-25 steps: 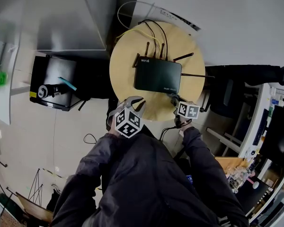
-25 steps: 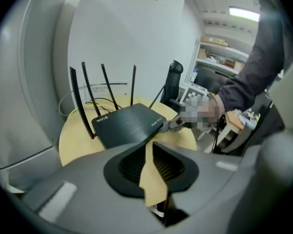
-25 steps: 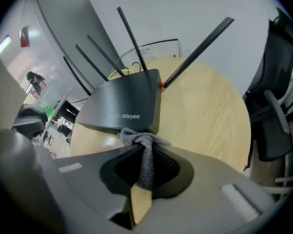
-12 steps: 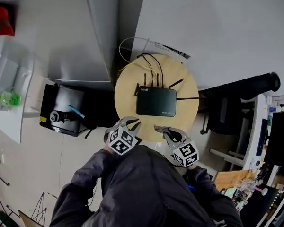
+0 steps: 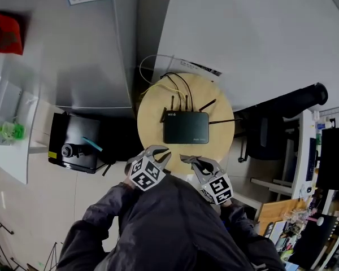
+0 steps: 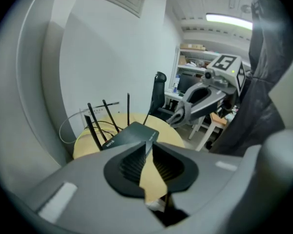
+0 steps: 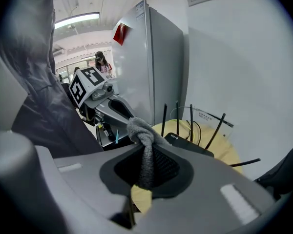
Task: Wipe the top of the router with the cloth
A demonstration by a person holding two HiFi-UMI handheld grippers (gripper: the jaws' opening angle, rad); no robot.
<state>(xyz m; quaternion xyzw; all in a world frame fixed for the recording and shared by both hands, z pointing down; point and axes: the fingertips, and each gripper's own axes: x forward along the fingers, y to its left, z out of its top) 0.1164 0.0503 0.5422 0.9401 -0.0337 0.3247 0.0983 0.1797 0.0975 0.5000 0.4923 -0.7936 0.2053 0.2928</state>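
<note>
The black router lies flat on the round wooden table, its antennas sticking out at the back and right. Both grippers hover off the table's near edge, close to my body. My right gripper is shut on a grey cloth, which bunches up above the jaws. Beyond it, the right gripper view shows the router and the table. My left gripper is shut with nothing in it. In the left gripper view, its tips point at the router.
Yellow and black cables loop behind the router toward the wall. A tall grey cabinet stands at the left, a black box lies on the floor beside it, and a dark office chair sits right of the table. A person stands far off.
My right gripper has drawn back from the table's right front edge to in front of my body, beside the left gripper. The view has pulled away, so the router looks smaller.
</note>
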